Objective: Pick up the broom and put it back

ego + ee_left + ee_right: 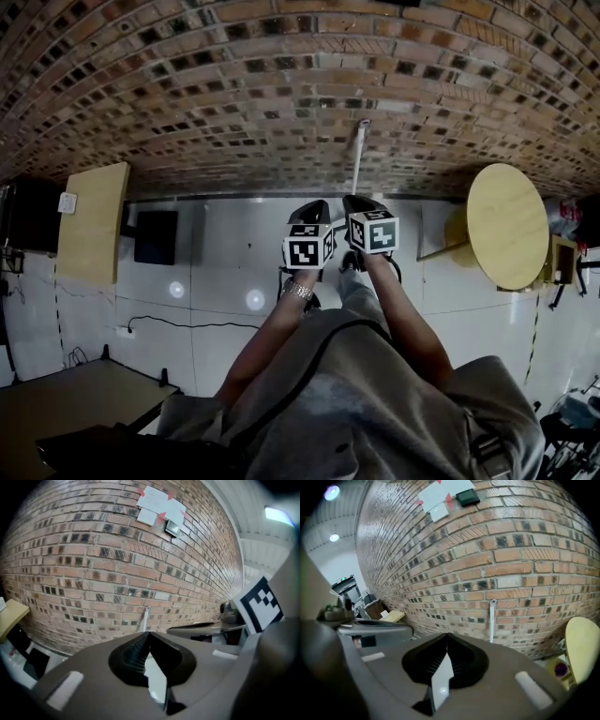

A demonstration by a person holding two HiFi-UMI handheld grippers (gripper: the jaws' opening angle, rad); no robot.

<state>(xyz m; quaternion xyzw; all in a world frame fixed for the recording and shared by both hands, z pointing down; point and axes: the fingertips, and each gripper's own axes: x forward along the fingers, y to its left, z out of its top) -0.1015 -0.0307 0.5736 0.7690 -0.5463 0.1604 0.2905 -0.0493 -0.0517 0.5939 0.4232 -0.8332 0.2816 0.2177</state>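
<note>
Broom (357,155) leans on the far brick wall (187,84), seemingly put back, so left gripper (314,210) and right gripper (360,205) are empty, jaws together

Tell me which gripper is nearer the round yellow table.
Right. The right gripper is left of the round yellow table in the head view; the left gripper, farther left.

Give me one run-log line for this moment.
left gripper: shut, empty | right gripper: shut, empty | broom handle: against brick wall, not held
</note>
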